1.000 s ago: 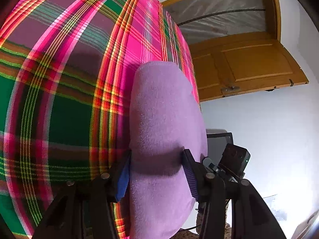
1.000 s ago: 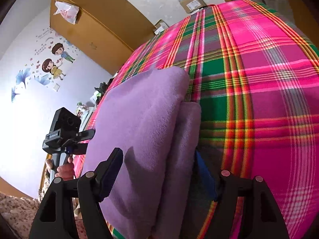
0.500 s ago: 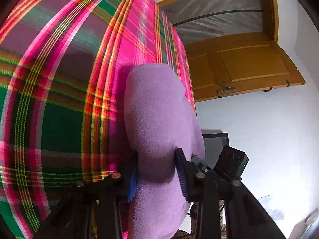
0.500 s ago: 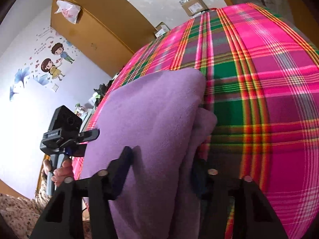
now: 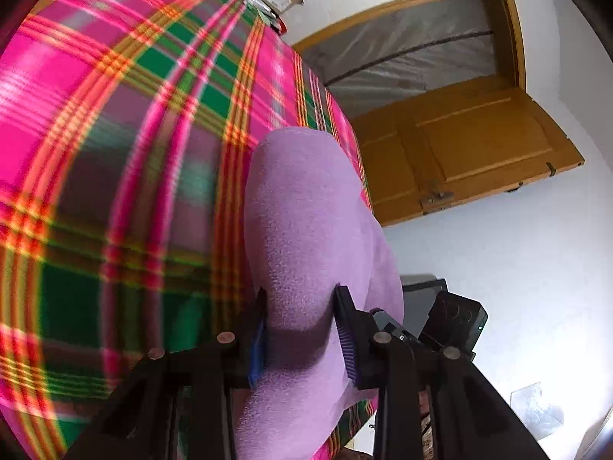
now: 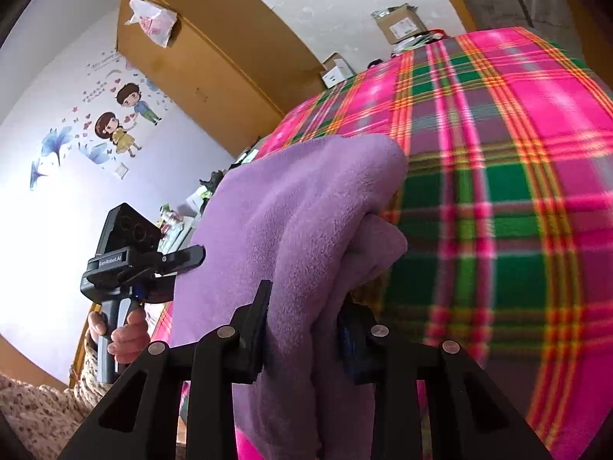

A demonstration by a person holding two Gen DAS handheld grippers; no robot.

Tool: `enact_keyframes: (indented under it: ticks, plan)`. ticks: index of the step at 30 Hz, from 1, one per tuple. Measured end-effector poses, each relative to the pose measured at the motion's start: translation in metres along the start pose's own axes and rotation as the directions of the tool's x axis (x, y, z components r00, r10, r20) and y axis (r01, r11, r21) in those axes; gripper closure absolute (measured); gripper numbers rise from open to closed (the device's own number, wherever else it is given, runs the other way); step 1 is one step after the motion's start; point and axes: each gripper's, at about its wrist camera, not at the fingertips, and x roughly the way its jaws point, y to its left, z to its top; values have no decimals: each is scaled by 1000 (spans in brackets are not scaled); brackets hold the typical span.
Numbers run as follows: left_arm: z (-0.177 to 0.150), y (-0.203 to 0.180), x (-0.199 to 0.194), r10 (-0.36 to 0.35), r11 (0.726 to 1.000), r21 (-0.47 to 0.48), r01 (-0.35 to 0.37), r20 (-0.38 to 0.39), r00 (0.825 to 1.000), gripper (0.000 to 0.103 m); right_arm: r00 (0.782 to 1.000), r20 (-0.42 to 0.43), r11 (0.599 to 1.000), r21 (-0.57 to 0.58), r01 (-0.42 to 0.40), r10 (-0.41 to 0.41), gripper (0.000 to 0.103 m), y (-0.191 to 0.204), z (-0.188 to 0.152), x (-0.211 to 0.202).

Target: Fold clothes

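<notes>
Purple fleece garment (image 5: 306, 230) bundled in several layers, spans between both grippers above plaid bedspread (image 5: 115, 153); lifted or resting on it, cannot tell. Long axis runs gripper to gripper.

Left gripper (image 5: 300, 335) fingers clamped on thick fold, fabric bulging forward past tips. Right gripper (image 6: 302, 329) likewise pinched on stacked layers (image 6: 306, 211) at opposite end. Neither arm nearer; each holds own end.

Right wrist view only: layered edges, hand (image 6: 122, 335) on left gripper handle. Left wrist view only: smooth rounded fold, wooden door (image 5: 479, 145).

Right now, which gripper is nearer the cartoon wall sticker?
Left. The left gripper holds the purple cloth on the side toward the sticker; the right gripper grips the far side.
</notes>
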Motion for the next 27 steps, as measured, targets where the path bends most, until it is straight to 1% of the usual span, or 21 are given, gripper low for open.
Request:
enact_keyframes:
  ticks: [7, 13, 22, 27]
  plan:
    - [31, 12, -25, 59, 998, -18, -58, 50, 997, 70, 999, -32, 999, -2, -33, 33, 71, 11, 27, 39]
    - [61, 29, -38, 104, 994, -40, -101, 74, 992, 70, 997, -60, 999, 1, -53, 53, 71, 18, 47, 77]
    - [98, 56, -46, 130, 989, -81, -121, 114, 985, 70, 993, -87, 997, 5, -74, 75, 71, 27, 78, 125]
    - [115, 70, -48, 143, 986, -109, -129, 129, 981, 69, 993, -94, 998, 4, -70, 70, 71, 30, 91, 149]
